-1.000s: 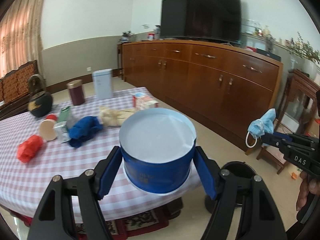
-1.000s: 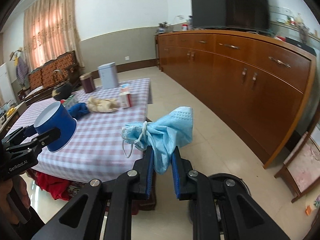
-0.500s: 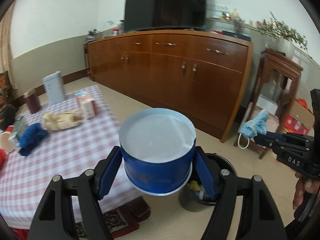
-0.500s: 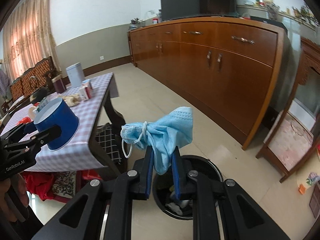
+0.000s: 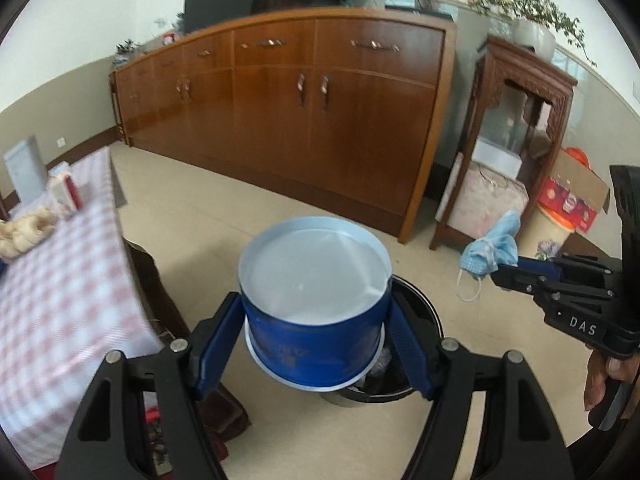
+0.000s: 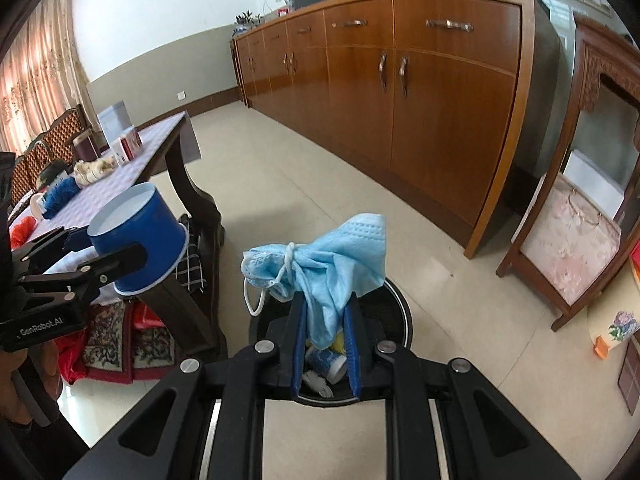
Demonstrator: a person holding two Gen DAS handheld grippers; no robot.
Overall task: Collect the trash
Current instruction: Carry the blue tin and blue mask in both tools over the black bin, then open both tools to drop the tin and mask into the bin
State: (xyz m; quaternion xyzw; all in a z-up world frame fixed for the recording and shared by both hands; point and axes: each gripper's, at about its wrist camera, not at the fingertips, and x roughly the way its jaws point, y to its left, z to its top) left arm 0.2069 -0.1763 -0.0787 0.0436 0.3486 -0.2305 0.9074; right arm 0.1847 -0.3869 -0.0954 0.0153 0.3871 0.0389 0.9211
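A blue paper bowl [image 5: 316, 312], upside down, is clamped between the pads of the left gripper [image 5: 316, 320], whose body reads "GenRobot.AI". A crumpled blue face mask [image 6: 320, 264] is pinched in the narrow jaws of the right gripper [image 6: 326, 328], marked "DAS". Just below and ahead of both sits a black trash bin [image 6: 400, 312] holding rubbish, beside a checked table [image 5: 60, 300].

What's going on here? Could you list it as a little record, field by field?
Left gripper: clamped on a blue paper cup
Right gripper: clamped on a crumpled blue face mask
Below them: a black trash bin on the floor, litter already inside
Beside: table with checked cloth, things on it
Behind: wooden sideboard
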